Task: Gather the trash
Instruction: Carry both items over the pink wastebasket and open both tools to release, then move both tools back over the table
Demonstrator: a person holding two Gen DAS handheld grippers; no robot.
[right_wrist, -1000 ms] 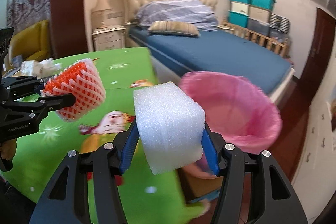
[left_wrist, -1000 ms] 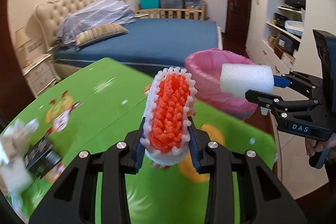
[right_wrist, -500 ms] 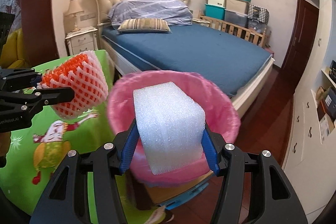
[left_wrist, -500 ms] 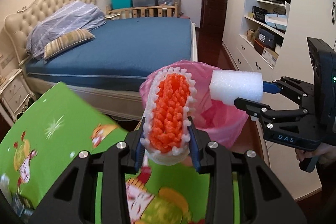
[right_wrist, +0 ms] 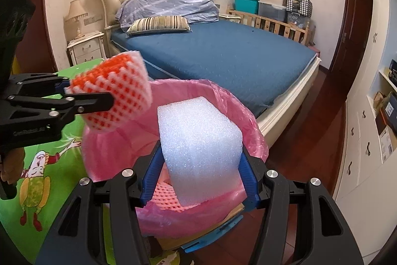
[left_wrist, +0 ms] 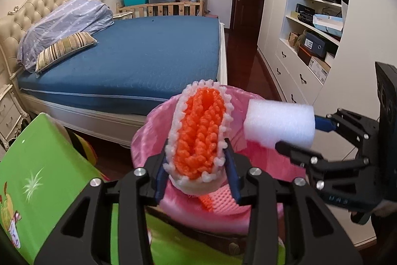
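An orange-and-white foam net (left_wrist: 198, 135) stands between the jaws of my left gripper (left_wrist: 196, 165). The jaws are opening and the blue pads have come a little off its sides. It hangs over the pink-lined trash bin (left_wrist: 148, 131). My right gripper (right_wrist: 201, 165) is shut on a white foam block (right_wrist: 198, 133), its jaws just beginning to open, above the bin's (right_wrist: 223, 96) mouth. The right wrist view shows the left gripper (right_wrist: 84, 93) and the net (right_wrist: 116, 96) at the bin's left rim. A pink net (right_wrist: 166, 195) lies inside the bin.
The green cartoon-print table (left_wrist: 37, 165) lies at the left, its edge against the bin. Behind the bin stands a blue bed (left_wrist: 136, 61), with wooden floor in between. White cabinets and shelves (left_wrist: 310, 54) line the right wall. A nightstand (right_wrist: 86, 49) stands by the headboard.
Both grippers have swung from over the green table to above the pink bin. The left jaws have widened around the foam net. The foam block stays gripped in the right.
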